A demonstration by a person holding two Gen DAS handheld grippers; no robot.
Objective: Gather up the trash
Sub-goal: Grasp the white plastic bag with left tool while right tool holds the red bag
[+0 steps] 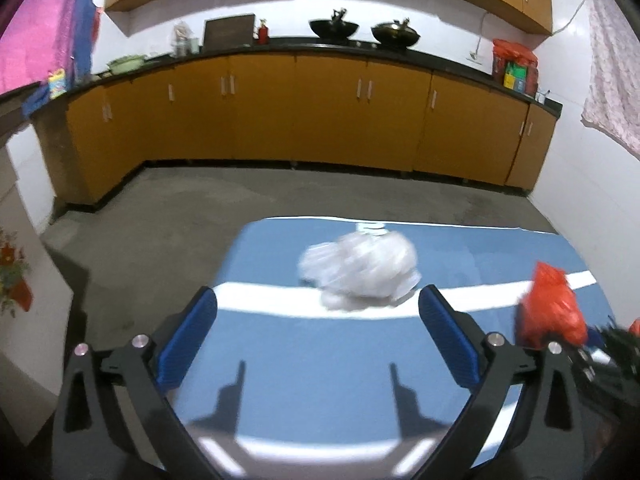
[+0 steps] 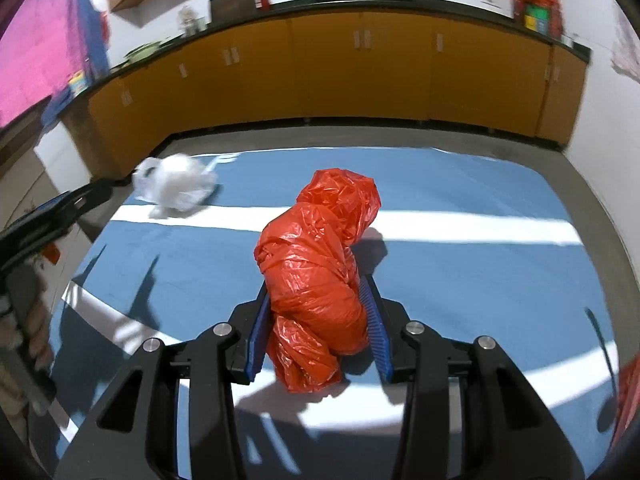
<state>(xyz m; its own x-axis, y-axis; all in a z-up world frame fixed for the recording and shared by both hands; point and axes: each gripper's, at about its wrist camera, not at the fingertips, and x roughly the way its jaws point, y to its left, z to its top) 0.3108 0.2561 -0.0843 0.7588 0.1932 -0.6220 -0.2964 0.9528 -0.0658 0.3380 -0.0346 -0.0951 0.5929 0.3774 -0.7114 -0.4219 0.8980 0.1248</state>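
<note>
A crumpled white plastic bag lies on the blue table with white stripes, just beyond my left gripper, which is open and empty. The bag also shows in the right wrist view at the table's far left. My right gripper is shut on a crumpled red plastic bag, which stands up between its blue pads above the table. The red bag shows at the right edge of the left wrist view.
Orange kitchen cabinets with a black counter run along the far wall, across a grey floor. Two black woks sit on the counter. The left gripper's body reaches in at the right view's left edge.
</note>
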